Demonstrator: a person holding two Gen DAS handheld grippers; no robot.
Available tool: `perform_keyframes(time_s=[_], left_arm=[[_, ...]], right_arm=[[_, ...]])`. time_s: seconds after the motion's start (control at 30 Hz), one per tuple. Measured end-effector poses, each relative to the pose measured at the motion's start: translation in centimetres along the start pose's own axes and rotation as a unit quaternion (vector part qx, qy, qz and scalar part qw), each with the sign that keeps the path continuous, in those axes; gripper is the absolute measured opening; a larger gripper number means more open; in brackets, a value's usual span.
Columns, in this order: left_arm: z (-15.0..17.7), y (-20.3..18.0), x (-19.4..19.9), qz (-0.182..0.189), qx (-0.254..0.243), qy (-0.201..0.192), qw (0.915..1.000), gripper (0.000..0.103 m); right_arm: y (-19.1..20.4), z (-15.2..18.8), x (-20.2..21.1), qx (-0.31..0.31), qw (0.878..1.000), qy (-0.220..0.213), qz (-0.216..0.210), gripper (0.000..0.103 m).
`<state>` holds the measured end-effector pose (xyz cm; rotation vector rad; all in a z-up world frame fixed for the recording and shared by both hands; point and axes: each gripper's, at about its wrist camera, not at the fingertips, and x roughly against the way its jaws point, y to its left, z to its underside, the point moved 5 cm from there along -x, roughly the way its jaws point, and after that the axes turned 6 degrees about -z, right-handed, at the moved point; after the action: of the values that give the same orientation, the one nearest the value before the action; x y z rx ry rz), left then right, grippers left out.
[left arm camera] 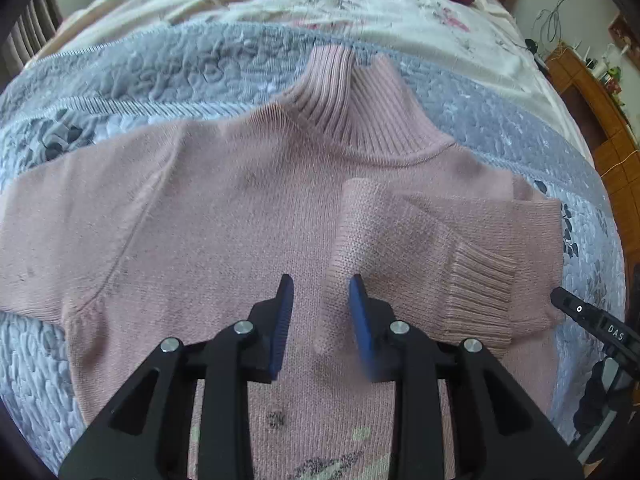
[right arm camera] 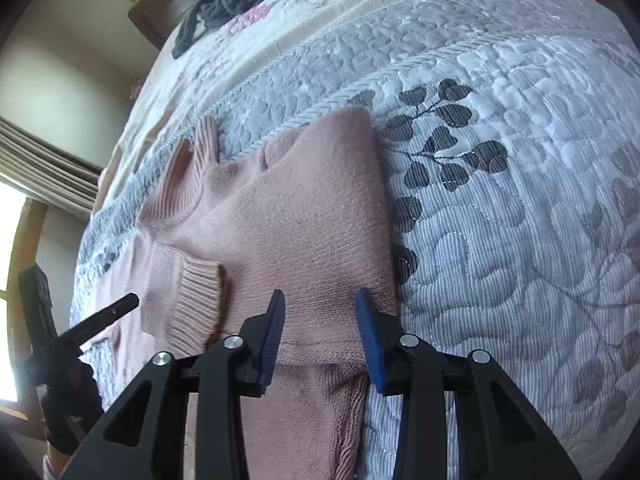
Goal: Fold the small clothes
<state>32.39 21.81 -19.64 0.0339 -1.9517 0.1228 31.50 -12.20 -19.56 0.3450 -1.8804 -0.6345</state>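
Left tool (left arm camera: 322,284) jaws parted, pointing forward and down, right tool (right arm camera: 320,298) likewise parted

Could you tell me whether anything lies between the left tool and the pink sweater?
Nothing visible does: the left tool hangs open directly over the pink sweater, beside its folded-in sleeve, on the quilt.

The sweater (left arm camera: 240,208) lies flat on the quilt (left arm camera: 120,76), its right sleeve (left arm camera: 420,248) folded across its chest.
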Motion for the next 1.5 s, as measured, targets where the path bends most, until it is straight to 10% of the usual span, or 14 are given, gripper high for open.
perform_keyframes(time_s=[0.13,0.37,0.57,0.6,0.9,1.5], left_arm=[[0.8,-4.3,3.2,0.023,-0.067,-0.035,0.9969,0.048],[3.4,-13.2,0.5,0.054,-0.144,0.013,0.9881,0.063],[4.3,-14.0,-2.8,0.020,-0.158,0.029,0.9869,0.031],[4.1,-13.6,-2.6,0.031,-0.149,0.029,0.9879,0.015],[0.1,-5.9,2.9,0.125,-0.036,-0.005,0.9914,0.013],[-3.2,16.0,2.7,-0.044,0.086,-0.022,0.9951,0.013]], right_arm=[[0.9,0.4,2.4,-0.008,0.999,-0.032,-0.031,0.044],[0.7,1.5,3.2,0.006,1.000,-0.025,-0.002,0.044],[-0.4,2.0,3.6,0.009,1.000,-0.024,0.010,0.045],[-0.5,2.1,3.5,0.008,1.000,-0.025,0.009,0.045],[2.5,1.5,1.9,0.037,0.999,-0.021,-0.007,0.045],[3.5,1.7,-2.1,0.050,0.998,0.021,0.031,0.045]])
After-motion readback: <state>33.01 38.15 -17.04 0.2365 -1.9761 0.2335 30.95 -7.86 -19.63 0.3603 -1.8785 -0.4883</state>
